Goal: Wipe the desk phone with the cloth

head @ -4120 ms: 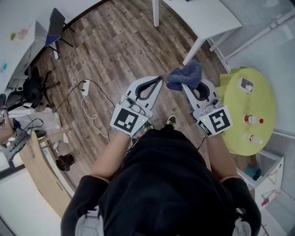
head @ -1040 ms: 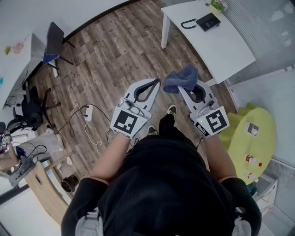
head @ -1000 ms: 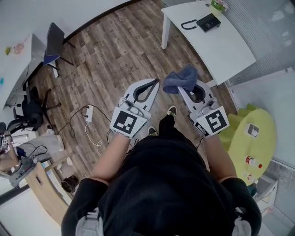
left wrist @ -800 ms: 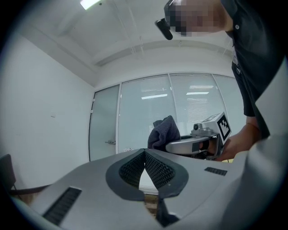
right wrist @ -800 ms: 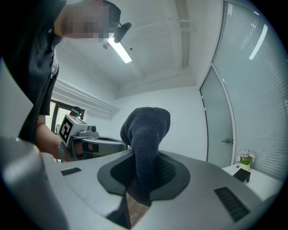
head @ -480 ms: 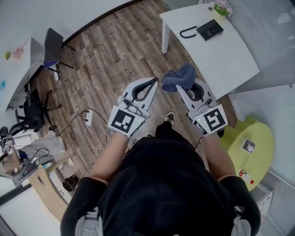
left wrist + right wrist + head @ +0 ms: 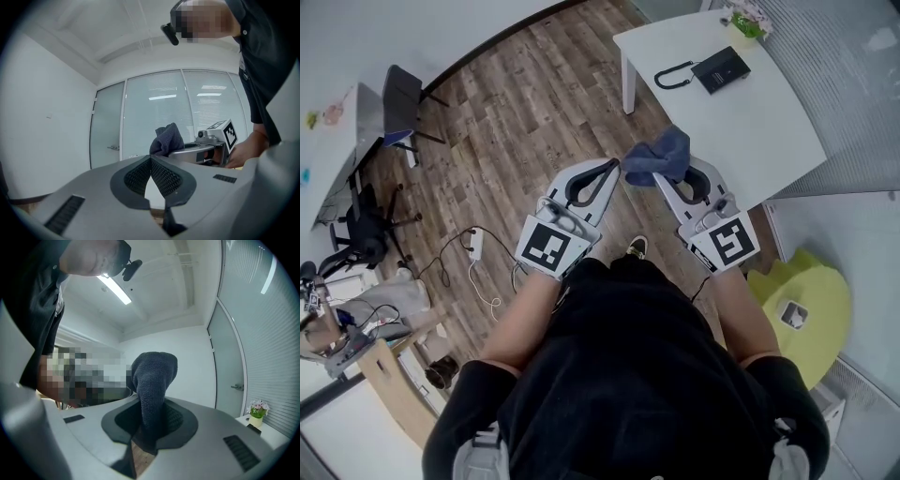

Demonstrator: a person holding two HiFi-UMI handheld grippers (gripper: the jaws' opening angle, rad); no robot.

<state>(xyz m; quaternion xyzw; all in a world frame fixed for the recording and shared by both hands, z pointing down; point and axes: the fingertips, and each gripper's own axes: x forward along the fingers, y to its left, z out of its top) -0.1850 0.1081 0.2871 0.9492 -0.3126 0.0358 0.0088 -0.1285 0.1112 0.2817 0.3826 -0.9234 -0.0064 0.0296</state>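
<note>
- Right gripper (image 7: 659,176): jaws pinch the cloth (image 7: 657,157). In the right gripper view the cloth (image 7: 153,380) stands up between the pads in a bunch, and only a narrow part of it is gripped.
- Left gripper (image 7: 619,166): jaws pressed together, with nothing between them in the left gripper view.
- Phone (image 7: 721,67): lies on the white table (image 7: 755,127), well apart from both grippers, which hang over the floor short of the table edge. Wiping has not begun.
- Risk 1: the cloth may pull out of the jaws when dragged over the phone, because the pinch is narrow and the bulk of the cloth is loose.
- Risk 2: the phone looks light and unfixed. A sideways wipe may push it across the table unless the left gripper steadies it.
- Risk 3: a black curved part (image 7: 671,73), handset or cord (I cannot tell which), lies just left of the phone. The cloth or a jaw may catch it and drag it.
- Risk 4: the plant (image 7: 748,21) at the far corner stands near the phone, so an overlong stroke may knock it.
- Count: two grippers, one cloth, one phone, one curved black part, one plant, one white table.
</note>
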